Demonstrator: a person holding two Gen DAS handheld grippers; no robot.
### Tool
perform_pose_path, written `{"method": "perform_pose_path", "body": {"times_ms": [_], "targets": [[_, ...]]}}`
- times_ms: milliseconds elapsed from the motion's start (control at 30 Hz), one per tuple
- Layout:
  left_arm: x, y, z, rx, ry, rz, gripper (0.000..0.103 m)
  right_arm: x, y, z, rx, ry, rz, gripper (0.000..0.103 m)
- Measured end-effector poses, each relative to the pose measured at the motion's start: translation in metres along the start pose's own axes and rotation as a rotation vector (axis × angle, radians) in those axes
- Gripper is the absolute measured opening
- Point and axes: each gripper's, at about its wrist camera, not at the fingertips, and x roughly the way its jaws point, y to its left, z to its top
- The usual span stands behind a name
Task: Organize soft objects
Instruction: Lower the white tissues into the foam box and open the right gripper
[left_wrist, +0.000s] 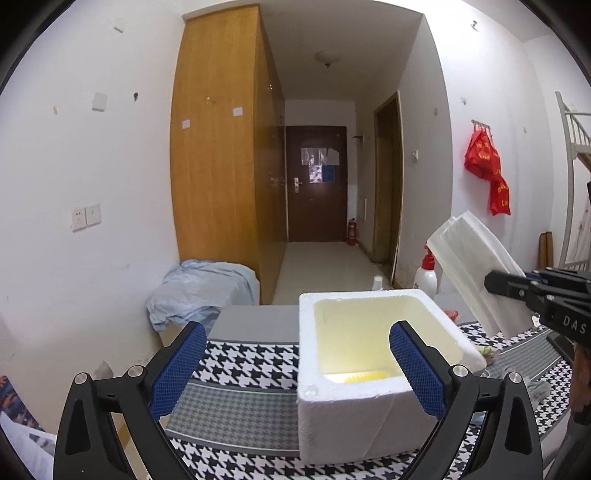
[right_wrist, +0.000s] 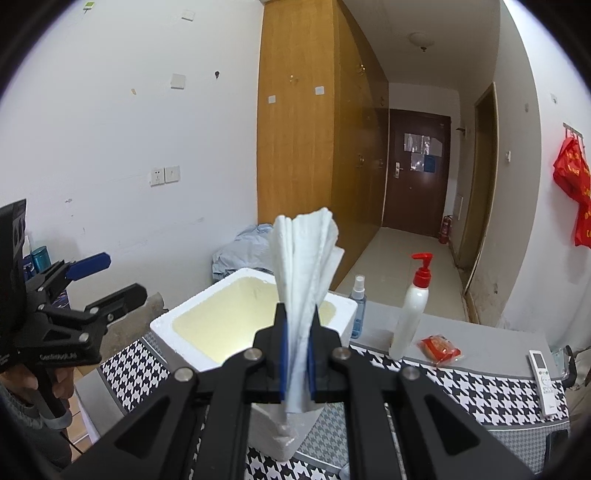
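One folded white cloth (right_wrist: 304, 280) is pinched upright, long axis vertical, by the right gripper (right_wrist: 296, 354); left gripper (left_wrist: 295, 369) jaws are spread before one foam box (left_wrist: 369, 369) on the desk (left_wrist: 240, 369).

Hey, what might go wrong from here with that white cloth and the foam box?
The right gripper pinches the white cloth low down, so its fanned top may flop outside the foam box. The box looks light; a bump from the open left gripper could shove it. The pump bottle beside it might tip.
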Motion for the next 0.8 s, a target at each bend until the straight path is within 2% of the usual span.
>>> {"method": "perform_pose_path", "body": {"times_ms": [800], "targets": [[-0.011,0.028,-0.014,-0.030,-0.001,0.059,0.100,0.037,0.017,0.010,-0.014,0.055,0.046,0.011]]}}
